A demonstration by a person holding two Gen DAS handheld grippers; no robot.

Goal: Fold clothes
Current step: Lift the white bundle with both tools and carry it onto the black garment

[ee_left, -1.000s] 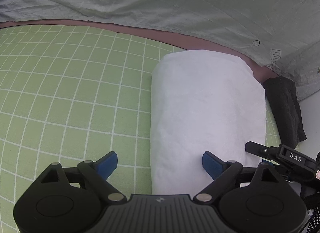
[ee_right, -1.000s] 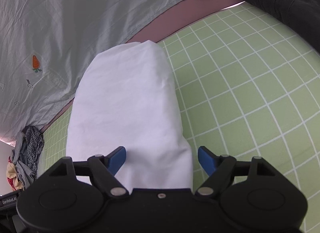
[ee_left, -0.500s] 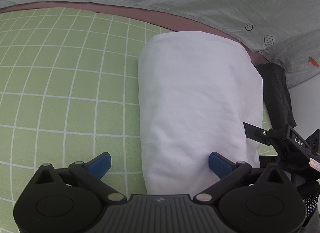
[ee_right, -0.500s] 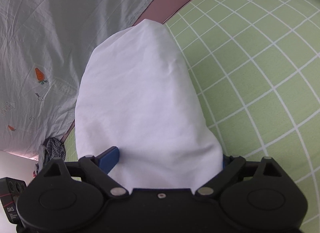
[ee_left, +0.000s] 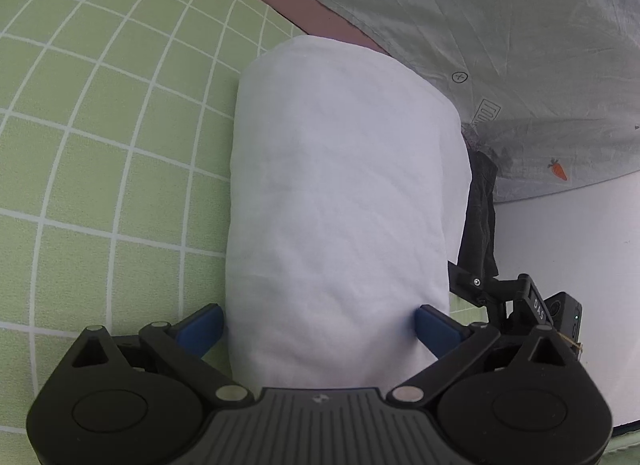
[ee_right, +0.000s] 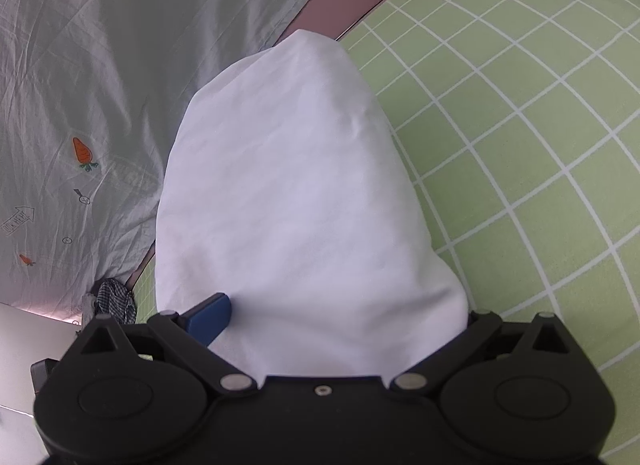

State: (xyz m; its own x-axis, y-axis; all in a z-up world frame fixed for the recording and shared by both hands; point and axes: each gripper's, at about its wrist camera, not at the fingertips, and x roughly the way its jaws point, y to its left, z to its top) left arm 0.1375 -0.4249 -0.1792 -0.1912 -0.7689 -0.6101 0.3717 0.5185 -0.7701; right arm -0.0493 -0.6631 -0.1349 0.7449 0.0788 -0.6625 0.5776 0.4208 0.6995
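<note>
The left gripper [ee_left: 320,329] points forward and down with its jaws closing; the blue pads [ee_left: 202,329] stand on either side of the cloth [ee_left: 340,193], close against it, though a firm press cannot be made out. The right gripper [ee_right: 340,317] also tilts down, jaws spread wide, with the same cloth between them; its left pad [ee_right: 210,315] shows against the fabric, and the right one is hidden under it.
</note>
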